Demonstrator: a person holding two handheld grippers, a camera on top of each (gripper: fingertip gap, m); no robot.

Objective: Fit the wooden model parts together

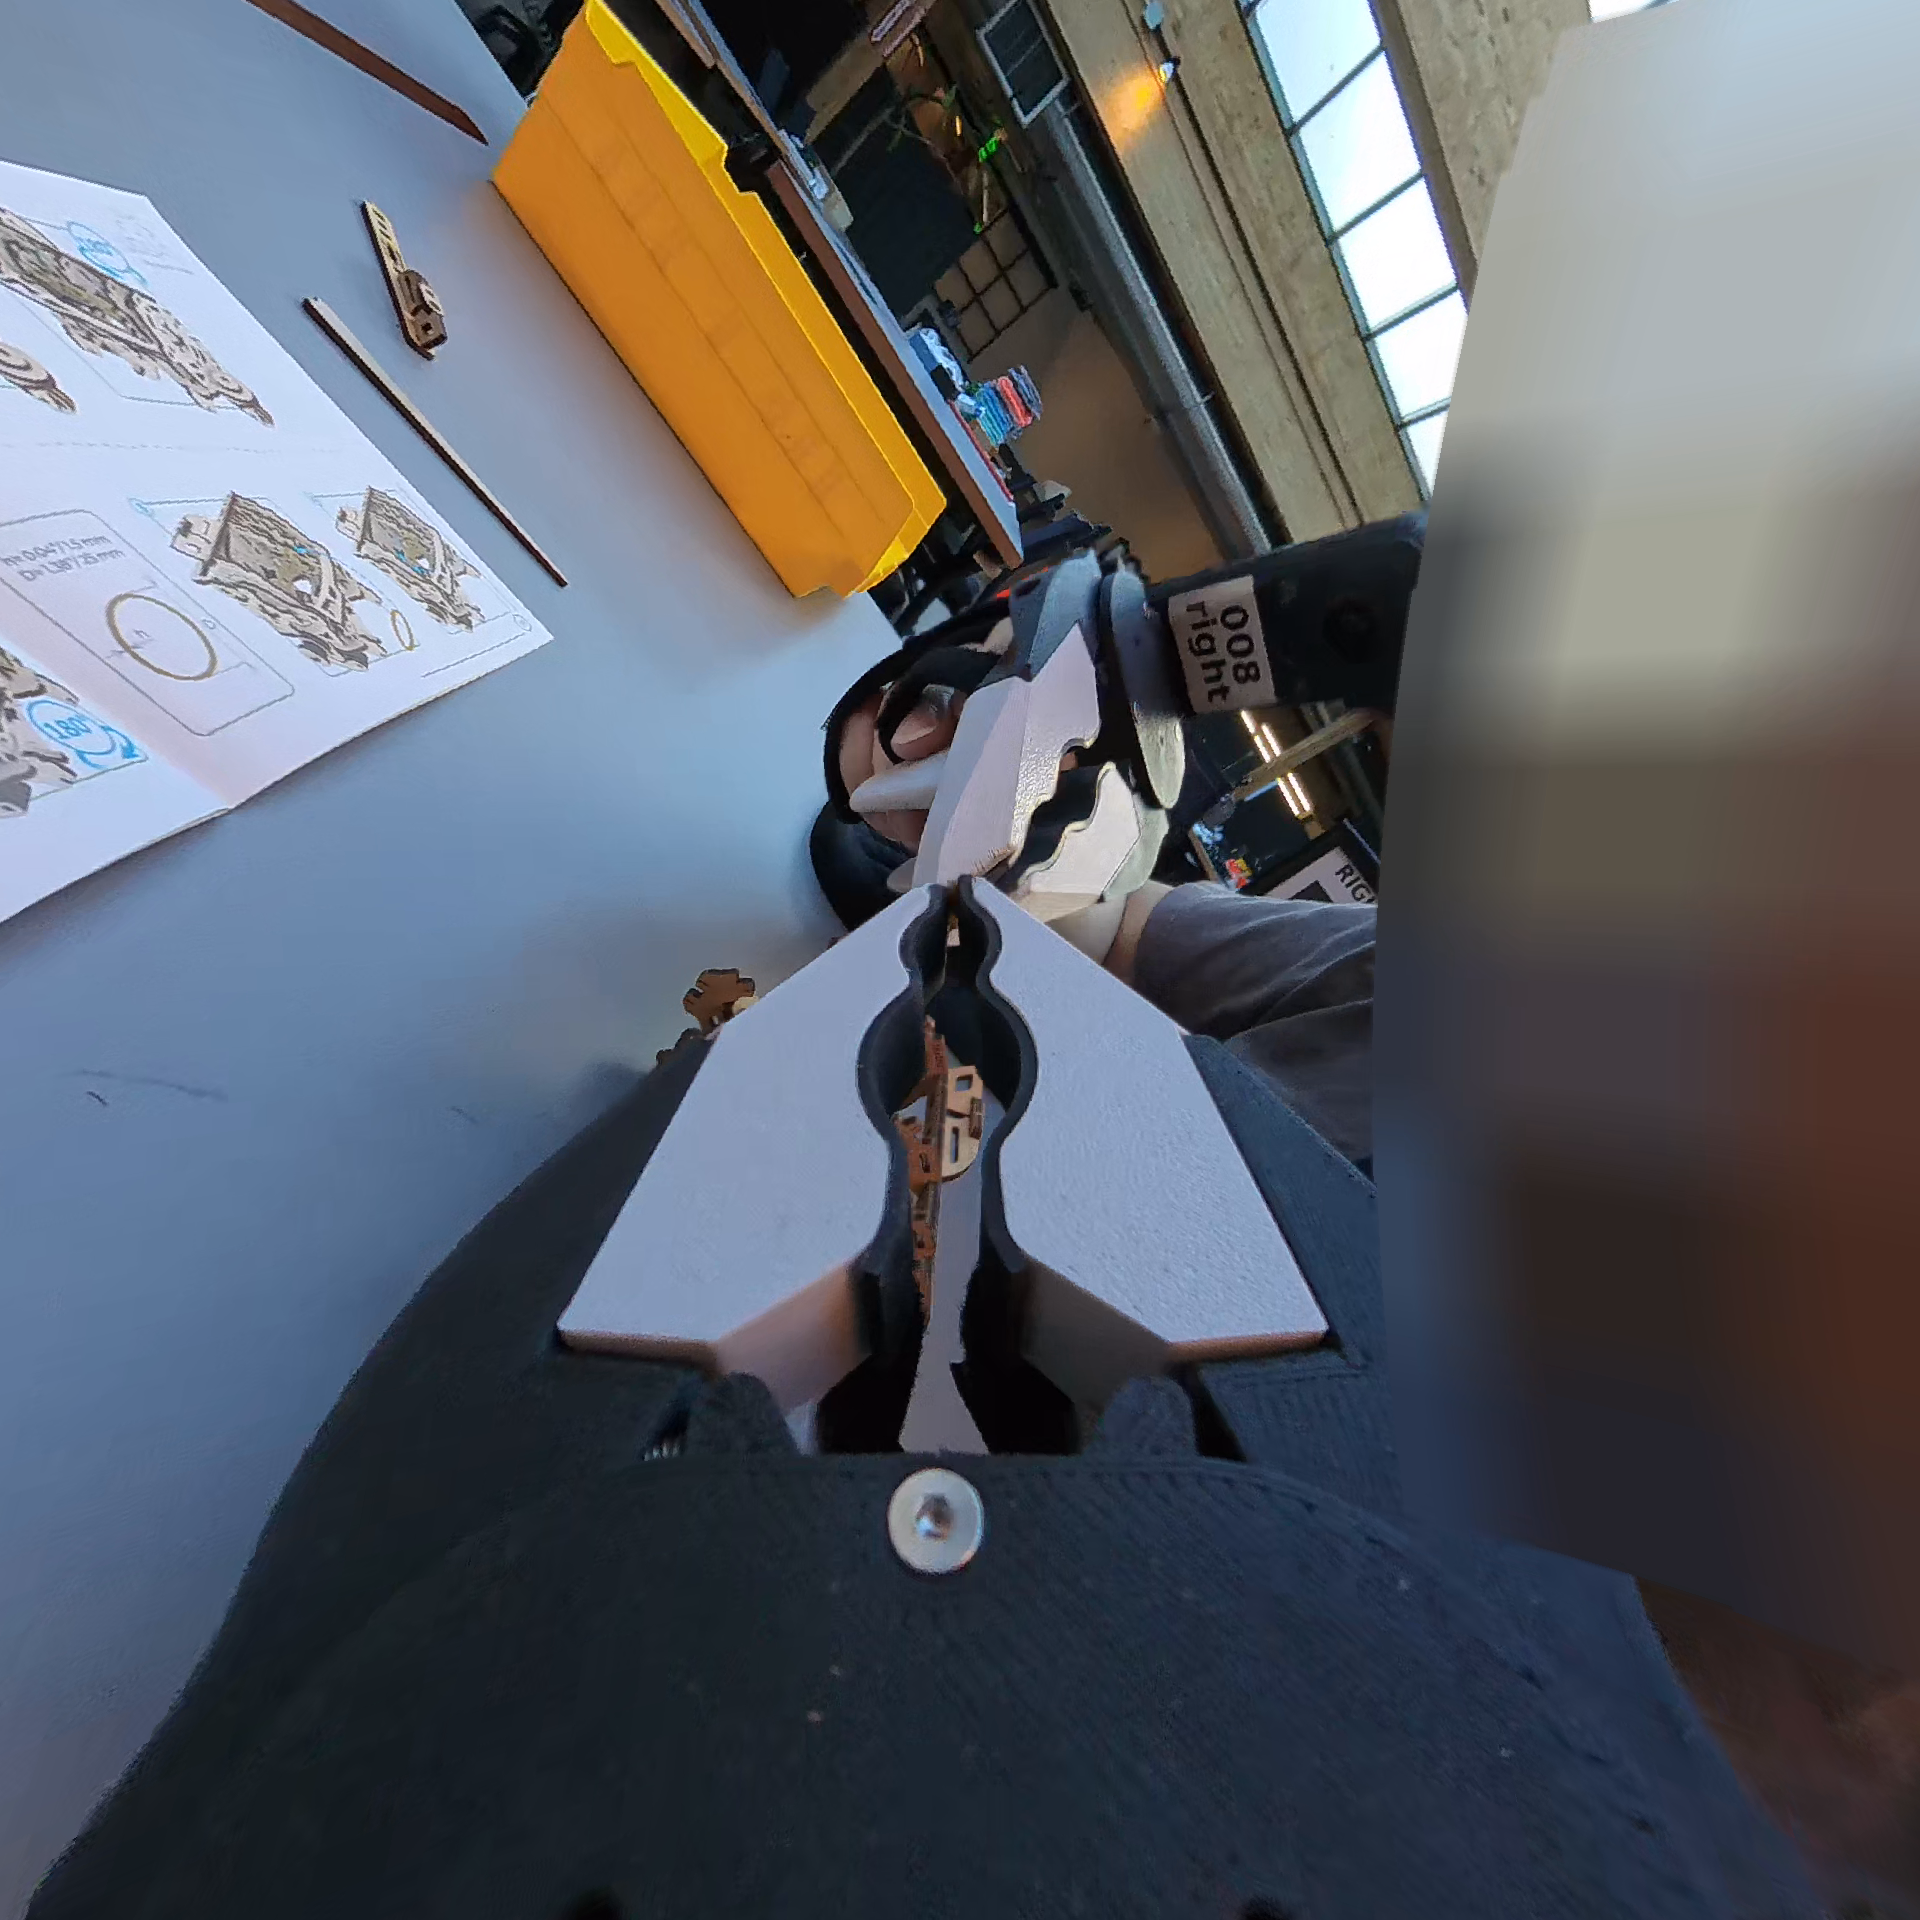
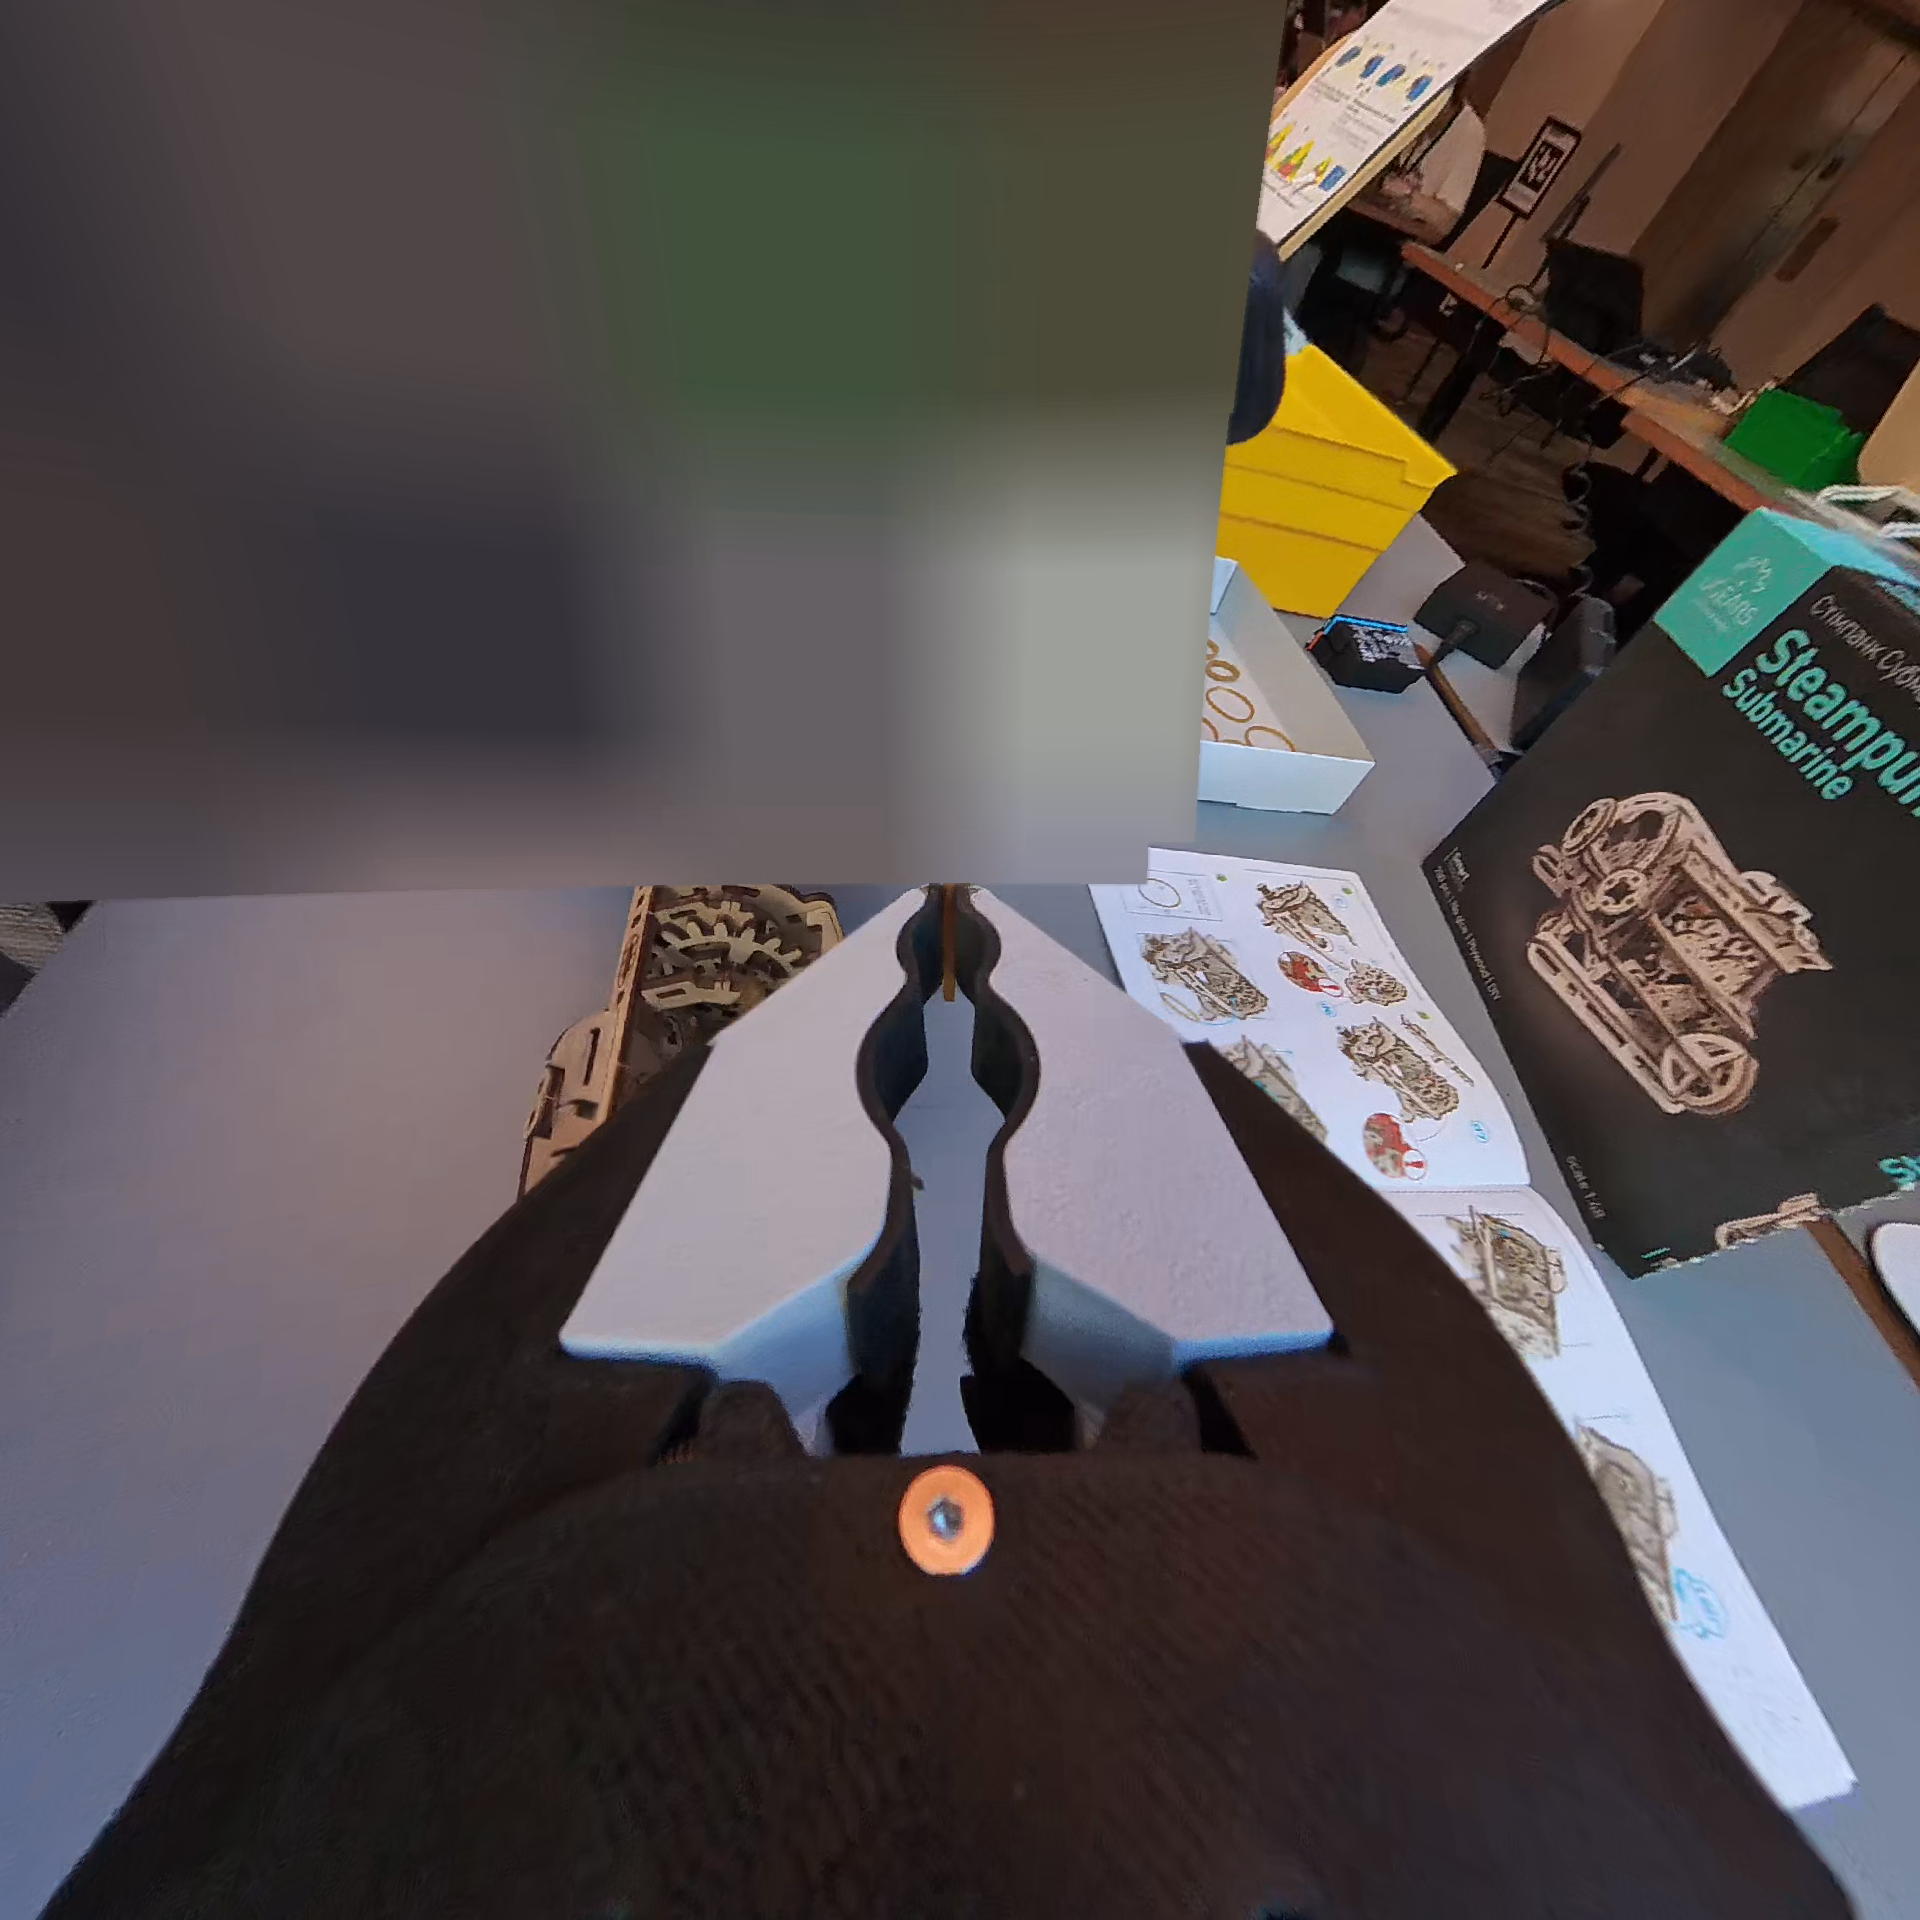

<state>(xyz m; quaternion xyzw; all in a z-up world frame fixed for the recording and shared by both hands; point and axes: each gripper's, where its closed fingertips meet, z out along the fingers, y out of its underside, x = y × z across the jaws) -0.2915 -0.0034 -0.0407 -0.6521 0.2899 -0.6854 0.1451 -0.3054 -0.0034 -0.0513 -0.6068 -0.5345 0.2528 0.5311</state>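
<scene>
Gripping a thin wooden part (image 1: 940, 1127) edge-on, the left gripper (image 1: 958, 902) has its jaws almost closed on it, just above the table (image 1: 312, 1039). Right of it, the right gripper (image 2: 948, 902) pinches a slim wooden strip (image 2: 949, 961) at its tips, jaws nearly shut. Both pieces look light, stiff and brittle plywood; hold them by flat faces near the joint, not by tabs. The half-built model (image 2: 686, 977) sits far left
</scene>
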